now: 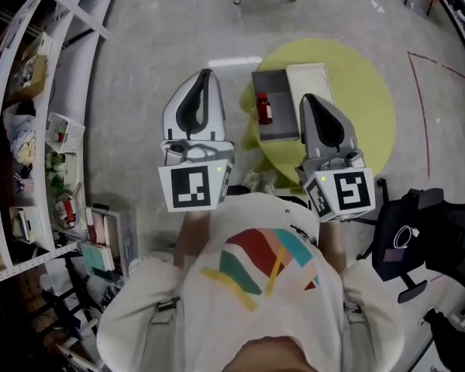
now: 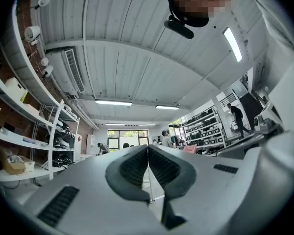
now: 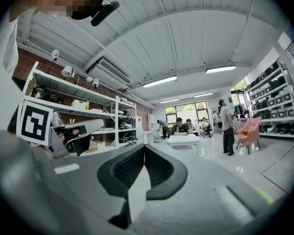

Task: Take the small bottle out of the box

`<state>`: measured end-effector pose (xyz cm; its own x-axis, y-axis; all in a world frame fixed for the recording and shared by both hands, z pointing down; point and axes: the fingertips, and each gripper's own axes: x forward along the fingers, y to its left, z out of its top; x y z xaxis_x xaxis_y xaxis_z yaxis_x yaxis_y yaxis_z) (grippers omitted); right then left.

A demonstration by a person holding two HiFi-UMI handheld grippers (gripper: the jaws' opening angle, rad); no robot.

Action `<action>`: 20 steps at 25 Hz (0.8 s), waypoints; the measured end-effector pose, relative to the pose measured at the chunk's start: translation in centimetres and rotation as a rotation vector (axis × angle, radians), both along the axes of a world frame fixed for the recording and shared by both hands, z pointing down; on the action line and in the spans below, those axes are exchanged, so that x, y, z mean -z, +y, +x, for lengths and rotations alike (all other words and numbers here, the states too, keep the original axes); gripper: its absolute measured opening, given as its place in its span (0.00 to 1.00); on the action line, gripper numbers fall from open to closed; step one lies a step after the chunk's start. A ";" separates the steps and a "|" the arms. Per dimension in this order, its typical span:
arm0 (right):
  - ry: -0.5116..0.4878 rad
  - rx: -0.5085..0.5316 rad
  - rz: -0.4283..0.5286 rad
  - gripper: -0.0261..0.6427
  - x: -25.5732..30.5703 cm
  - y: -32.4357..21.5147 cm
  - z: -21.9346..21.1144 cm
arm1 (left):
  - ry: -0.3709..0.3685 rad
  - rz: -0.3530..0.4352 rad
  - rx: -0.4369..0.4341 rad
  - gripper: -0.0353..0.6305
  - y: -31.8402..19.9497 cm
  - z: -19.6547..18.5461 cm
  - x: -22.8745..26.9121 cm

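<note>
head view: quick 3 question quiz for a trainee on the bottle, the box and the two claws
1. True or false: the small bottle lies inside the grey box.
2. Pick one: the left claw and the right claw are A) both shut and empty, B) both wide open, C) both clamped on the bottle.
3. Fill in the colour: the round surface under the box is ____.

Key: 1 true; 2 A; 3 yellow.
</note>
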<state>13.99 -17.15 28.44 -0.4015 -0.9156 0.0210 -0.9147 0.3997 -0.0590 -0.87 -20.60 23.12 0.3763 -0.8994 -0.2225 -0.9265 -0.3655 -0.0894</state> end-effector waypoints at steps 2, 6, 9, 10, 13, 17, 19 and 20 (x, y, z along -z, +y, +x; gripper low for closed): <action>-0.022 -0.004 -0.023 0.05 -0.3 -0.9 -0.2 | -0.012 -0.018 -0.015 0.08 -0.5 0.1 -0.5; -0.044 0.000 -0.119 0.16 -2.1 -3.3 -0.6 | -0.032 -0.030 -0.027 0.08 -1.3 0.2 -1.2; -0.105 0.020 -0.222 0.21 -4.1 -5.2 -0.9 | -0.032 -0.042 -0.030 0.08 -1.9 0.0 -1.9; -0.126 0.036 -0.259 0.29 -4.9 -5.8 -1.1 | -0.031 -0.049 -0.027 0.08 -2.1 -0.1 -2.2; -0.187 0.054 -0.360 0.36 -7.6 -7.6 -1.7 | -0.023 -0.066 -0.019 0.08 -2.7 -0.8 -2.8; -0.253 0.088 -0.528 0.48 -12.9 -9.4 -2.8 | -0.033 -0.083 -0.003 0.08 -3.3 -1.7 -4.1; -0.284 0.080 -0.614 0.48 -15.7 -10.1 -3.0 | -0.050 -0.094 0.010 0.08 -3.5 -2.0 -4.8; -0.283 0.063 -0.654 0.48 -17.2 -10.4 -2.9 | -0.055 -0.099 0.014 0.08 -3.6 -2.2 -5.1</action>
<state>11.09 -27.54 45.64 -0.5242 -0.7260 0.4452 -0.8055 0.2529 -0.5360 -3.03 -24.23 28.27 0.3724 -0.9214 -0.1112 -0.9264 -0.3618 -0.1046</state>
